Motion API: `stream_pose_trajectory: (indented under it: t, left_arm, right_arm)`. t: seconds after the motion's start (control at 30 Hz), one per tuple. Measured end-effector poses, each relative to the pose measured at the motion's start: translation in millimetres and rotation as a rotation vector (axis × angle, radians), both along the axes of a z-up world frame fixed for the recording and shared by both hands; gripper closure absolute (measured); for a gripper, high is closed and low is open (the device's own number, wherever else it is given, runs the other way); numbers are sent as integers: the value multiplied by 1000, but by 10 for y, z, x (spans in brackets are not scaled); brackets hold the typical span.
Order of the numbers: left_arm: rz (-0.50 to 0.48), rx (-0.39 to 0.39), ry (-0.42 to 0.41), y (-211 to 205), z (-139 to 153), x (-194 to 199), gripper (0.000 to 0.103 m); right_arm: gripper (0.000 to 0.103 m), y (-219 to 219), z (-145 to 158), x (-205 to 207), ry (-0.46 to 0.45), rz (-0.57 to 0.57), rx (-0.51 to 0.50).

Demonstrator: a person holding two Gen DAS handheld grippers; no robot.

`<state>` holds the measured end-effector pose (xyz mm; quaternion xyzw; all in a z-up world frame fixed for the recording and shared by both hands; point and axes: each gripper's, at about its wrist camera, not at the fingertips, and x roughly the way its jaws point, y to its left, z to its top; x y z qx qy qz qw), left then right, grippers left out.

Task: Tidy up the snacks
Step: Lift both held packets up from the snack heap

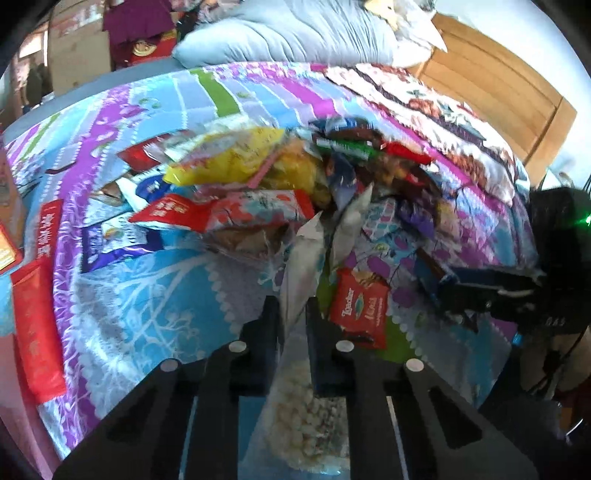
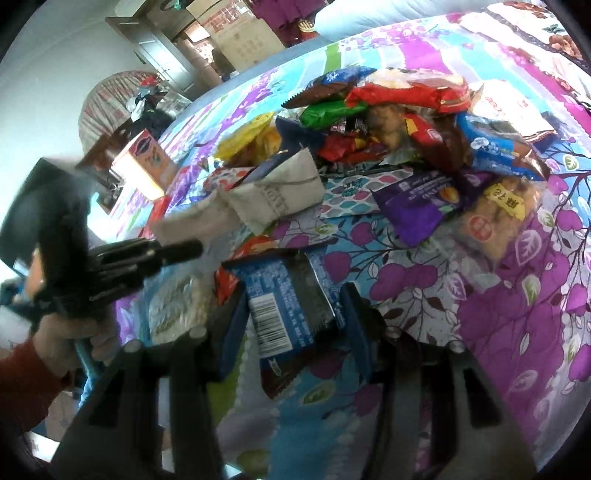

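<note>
My left gripper (image 1: 293, 317) is shut on a long clear packet of puffed rice cakes (image 1: 306, 406), whose white sealed end (image 1: 306, 243) sticks out past the fingertips. The right wrist view shows that packet (image 2: 173, 306) from the side, under the left fingers (image 2: 177, 253). My right gripper (image 2: 295, 314) is shut on a blue snack packet with a barcode (image 2: 284, 299), held just above the bedspread. A mixed pile of snack packets (image 2: 388, 110) lies beyond both grippers on the patterned bedspread (image 1: 147, 295), with a yellow bag (image 1: 240, 162) on its left side.
An orange wafer packet (image 1: 358, 306) lies just right of my left fingers. Red packets (image 1: 37, 325) line the bed's left edge. A purple packet (image 2: 421, 206) and a white wrapper (image 2: 280, 192) lie near the pile. A pillow (image 1: 295, 33) and wooden headboard (image 1: 498, 81) stand behind. A person's hand (image 2: 66, 332) grips the left tool.
</note>
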<state>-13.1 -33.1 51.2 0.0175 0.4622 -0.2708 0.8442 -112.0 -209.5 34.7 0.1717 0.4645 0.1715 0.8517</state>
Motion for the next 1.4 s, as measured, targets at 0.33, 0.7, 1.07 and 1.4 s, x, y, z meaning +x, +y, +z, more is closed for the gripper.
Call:
stream_pose_trajectory:
  t: [0.33, 0.7, 1.07, 1.4]
  left_arm:
    - [32, 39, -34, -17, 91, -53, 92]
    - [122, -26, 16, -25, -177, 150, 69]
    - [185, -77, -14, -97, -47, 365, 79]
    - [152, -32, -38, -164, 103, 280, 88]
  right_arm:
    - [52, 6, -34, -39, 6, -1, -9]
    - [52, -52, -90, -35, 13, -22, 22]
    - [52, -126, -119, -57, 21, -21, 32]
    - [53, -68, -88, -47, 6, -22, 6]
